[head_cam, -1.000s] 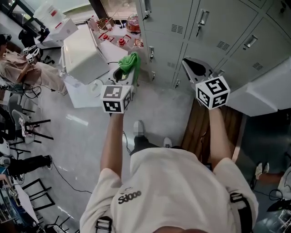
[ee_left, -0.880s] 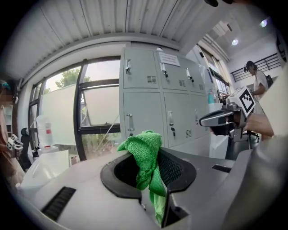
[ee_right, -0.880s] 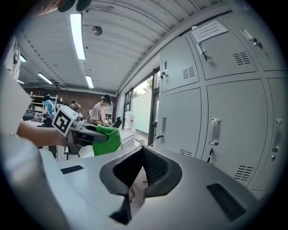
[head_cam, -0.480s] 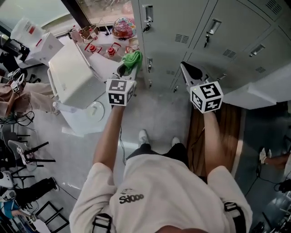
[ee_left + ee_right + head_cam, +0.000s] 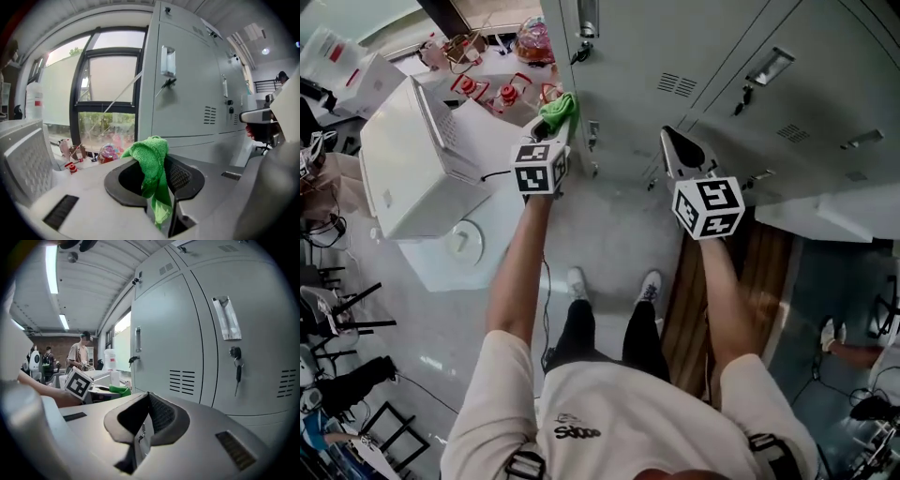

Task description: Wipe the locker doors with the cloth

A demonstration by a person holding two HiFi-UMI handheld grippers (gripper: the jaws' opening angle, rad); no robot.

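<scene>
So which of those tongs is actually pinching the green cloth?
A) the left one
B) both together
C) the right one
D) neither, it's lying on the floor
A: the left tongs are shut on the green cloth, which hangs between the jaws, while the right tongs are closed with nothing in them.

Cloth [image 5: 151, 159]: green terry, rough looped nap. Locker doors [image 5: 164, 348]: smooth grey painted metal, satin sheen. Floor [image 5: 609, 234]: pale, glossy. Right gripper [image 5: 148, 399] pads [image 5: 161, 416]: black, ribbed, matt.
</scene>
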